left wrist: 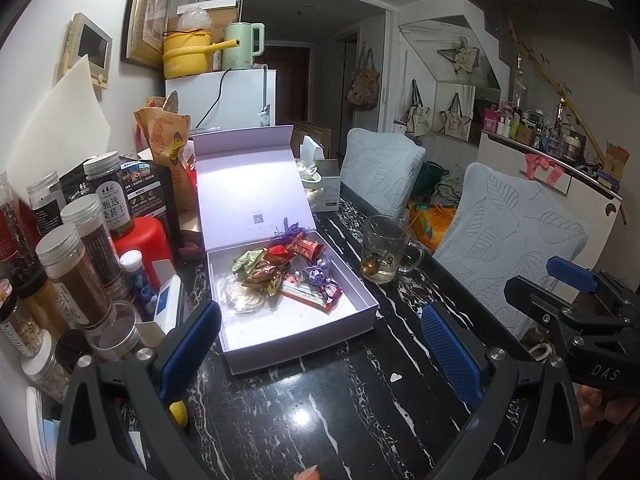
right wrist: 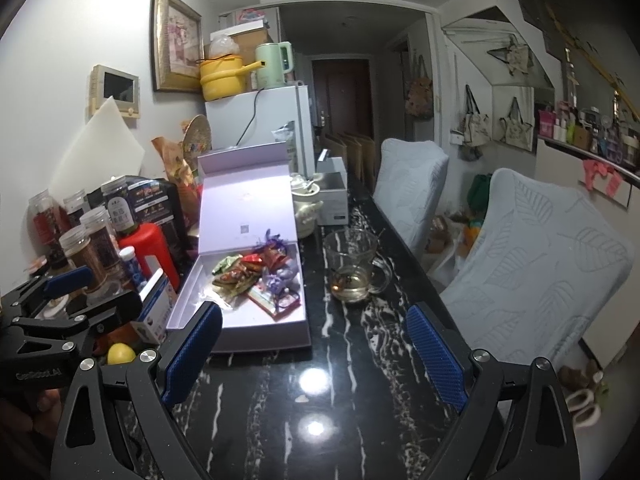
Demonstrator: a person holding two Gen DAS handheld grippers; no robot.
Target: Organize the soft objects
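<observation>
An open white gift box [left wrist: 360, 294] with its lid up stands on the black marble table [left wrist: 320, 400]. Inside lie several soft wrapped sweets and snack packets [left wrist: 280, 270], also seen in the right wrist view [right wrist: 256, 276]. My left gripper [left wrist: 324, 344] is open and empty, hovering over the table in front of the box. My right gripper [right wrist: 316, 344] is open and empty, just in front of and right of the box [right wrist: 240, 324]. Each gripper shows at the edge of the other's view, the right one [left wrist: 568, 280] and the left one [right wrist: 64, 284].
A glass mug [left wrist: 386, 250] with a little liquid stands right of the box. Jars, bottles and a red container [left wrist: 142, 240] crowd the table's left side. A yellow round object [right wrist: 120, 354] lies near the left gripper. Two covered chairs [left wrist: 516, 240] stand along the table's right edge.
</observation>
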